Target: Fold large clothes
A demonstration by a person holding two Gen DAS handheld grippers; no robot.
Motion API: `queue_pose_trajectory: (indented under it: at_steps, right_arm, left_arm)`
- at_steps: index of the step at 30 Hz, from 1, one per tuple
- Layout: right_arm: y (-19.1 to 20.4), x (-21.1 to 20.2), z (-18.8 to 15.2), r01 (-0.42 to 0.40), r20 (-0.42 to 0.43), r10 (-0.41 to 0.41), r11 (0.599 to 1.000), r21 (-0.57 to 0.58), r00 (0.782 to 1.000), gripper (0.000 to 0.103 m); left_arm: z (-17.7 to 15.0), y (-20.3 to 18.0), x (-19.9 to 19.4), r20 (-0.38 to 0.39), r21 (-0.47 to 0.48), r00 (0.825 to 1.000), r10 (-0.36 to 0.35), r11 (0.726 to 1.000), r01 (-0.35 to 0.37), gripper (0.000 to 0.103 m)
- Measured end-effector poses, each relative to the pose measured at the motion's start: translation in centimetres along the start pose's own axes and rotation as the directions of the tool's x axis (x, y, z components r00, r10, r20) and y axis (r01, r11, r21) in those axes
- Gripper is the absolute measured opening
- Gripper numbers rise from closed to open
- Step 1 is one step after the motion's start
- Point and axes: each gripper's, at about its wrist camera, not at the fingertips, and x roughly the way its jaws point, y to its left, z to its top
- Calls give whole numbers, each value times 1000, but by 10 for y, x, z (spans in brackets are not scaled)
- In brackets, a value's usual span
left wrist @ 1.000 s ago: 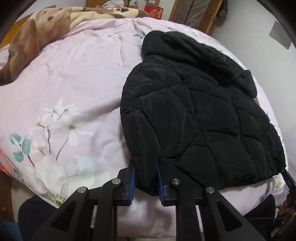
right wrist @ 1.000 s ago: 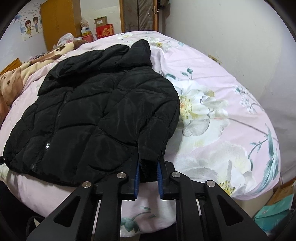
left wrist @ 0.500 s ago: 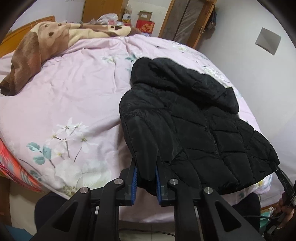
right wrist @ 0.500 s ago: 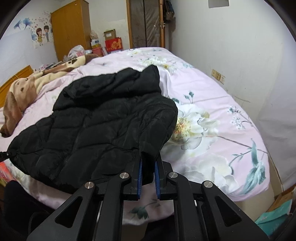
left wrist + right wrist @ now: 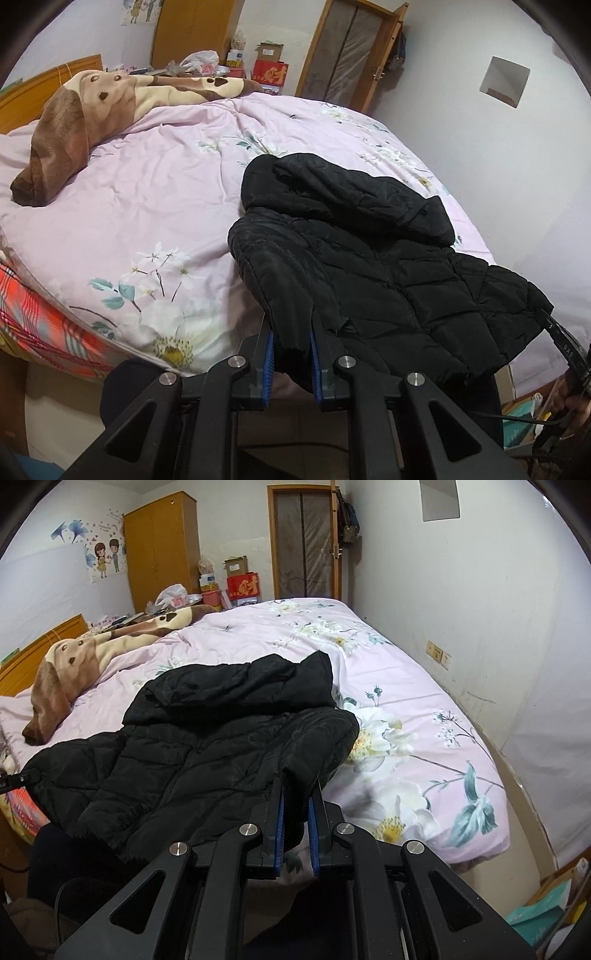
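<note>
Both hand-held grippers are clamped on the black jacket (image 5: 369,266): the left hand-held gripper (image 5: 291,356) pinches one cuff-like lower corner, the right hand-held gripper (image 5: 296,830) the other, likely so the bottom can be carried up toward the hood (a judgement). Its hem hangs off the near edge of the bed (image 5: 155,192); the hood lies on the quilt. Open pink quilt stretches beyond, the brown blanket (image 5: 70,122) well apart.
</note>
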Motion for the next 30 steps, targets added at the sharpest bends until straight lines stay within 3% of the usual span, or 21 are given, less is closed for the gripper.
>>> queue_pose_trajectory:
  at_steps: [3,11,19,30]
  right_arm:
    - [0,-8,0,-8,2,8,1000,-10,1000,11]
    - [8,-4,28,-3,42,5,999,-38,999,11]
    - [19,21,83,14,60,-10,998,-69,998,10]
    - [13,68,156,17,41,-16,1000,-23,999,11]
  left_arm:
    - [-3,1,-9,4,-26,1000,-26,999,26,16]
    - [32,-11,-5,59,-16,998,-16,1000,16,16]
    - [97,-22,15,107,-1,994,-4,1000,5,16]
    - [183,-24,60,99,-40,995,21,999,-17,16]
